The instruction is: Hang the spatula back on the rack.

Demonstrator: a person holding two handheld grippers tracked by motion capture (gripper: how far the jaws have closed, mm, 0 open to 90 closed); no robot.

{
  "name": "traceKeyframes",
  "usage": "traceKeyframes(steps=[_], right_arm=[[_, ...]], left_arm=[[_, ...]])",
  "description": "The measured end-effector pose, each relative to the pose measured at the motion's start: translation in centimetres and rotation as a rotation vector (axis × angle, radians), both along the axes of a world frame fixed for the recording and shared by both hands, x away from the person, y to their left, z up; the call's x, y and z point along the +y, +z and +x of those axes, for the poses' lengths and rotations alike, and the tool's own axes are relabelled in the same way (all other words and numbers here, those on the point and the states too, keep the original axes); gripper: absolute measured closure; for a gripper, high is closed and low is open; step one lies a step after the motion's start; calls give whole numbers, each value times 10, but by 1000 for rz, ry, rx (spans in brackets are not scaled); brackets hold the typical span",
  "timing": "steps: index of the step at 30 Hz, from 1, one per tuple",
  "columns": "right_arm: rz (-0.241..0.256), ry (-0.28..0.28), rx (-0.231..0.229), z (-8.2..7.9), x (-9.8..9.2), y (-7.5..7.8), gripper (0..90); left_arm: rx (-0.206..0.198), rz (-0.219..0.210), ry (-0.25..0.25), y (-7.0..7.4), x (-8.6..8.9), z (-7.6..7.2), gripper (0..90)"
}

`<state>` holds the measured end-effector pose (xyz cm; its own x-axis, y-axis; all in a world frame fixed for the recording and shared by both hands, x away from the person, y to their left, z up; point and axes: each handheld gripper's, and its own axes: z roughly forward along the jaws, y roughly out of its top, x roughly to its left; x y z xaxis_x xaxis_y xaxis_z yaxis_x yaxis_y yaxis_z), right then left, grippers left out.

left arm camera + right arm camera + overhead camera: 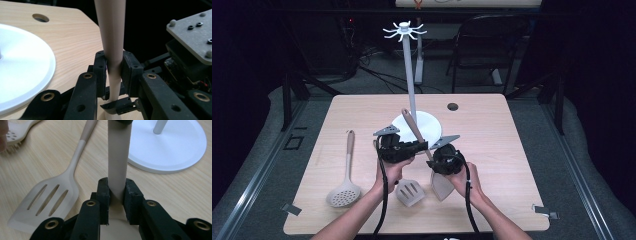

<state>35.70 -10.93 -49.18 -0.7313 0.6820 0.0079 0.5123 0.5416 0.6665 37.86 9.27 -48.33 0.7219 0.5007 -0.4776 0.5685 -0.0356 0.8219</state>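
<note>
While both claws clamp the same spatula (pixel 432 165) near the worktop's (pixel 492 130) front, the right claw (pixel 116 192) grips low by the blade and the left claw (pixel 114 70) grips higher up its handle. This looks like a handover or joint lift toward the white hook stand (pixel 411 75) beyond; next, one claw must likely let go so the handle's end can rise to a hook.

You're working on a table (pixel 492 150) with a pale wood-grain top, smooth and matt. Your spatula (pixel 117 157) looks like matt beige silicone or plastic, with a browner, wood-like handle end. The slotted turner (pixel 47 200) and skimmer (pixel 344 192) share that soft matt finish. The stand's base (pixel 175 147) is smooth white plastic with a slight sheen. Your left gripper (pixel 113 70) and right gripper (pixel 117 195) are matt black plastic with brass-coloured metal inserts.
</note>
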Motion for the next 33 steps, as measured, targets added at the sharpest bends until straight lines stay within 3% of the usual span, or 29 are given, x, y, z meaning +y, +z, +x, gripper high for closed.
traceKeyframes(steps=[4, 7, 12, 16, 25, 29, 33], right_arm=[[11, -2, -16, -2, -2, 3, 756], [38, 1, -20, -2, -5, 5, 700], [66, -9, -37, -7, -16, 12, 544], [93, -7, -37, -10, -29, 14, 393], [82, -42, -72, -17, -64, 16, 152], [85, -66, -35, -9, -78, 9, 93], [38, -69, -5, -2, -79, 2, 53]], left_arm=[[-16, -3, -12, 6, -3, -2, 773], [-47, 19, -31, 13, -7, -4, 774], [-99, 57, -52, 28, -9, -3, 776], [-126, 50, -52, 39, -7, 1, 776], [-163, 107, -59, 54, -8, 16, 775], [-172, 138, -63, 55, -14, 22, 775], [-186, 157, -71, 58, -18, 26, 775]])
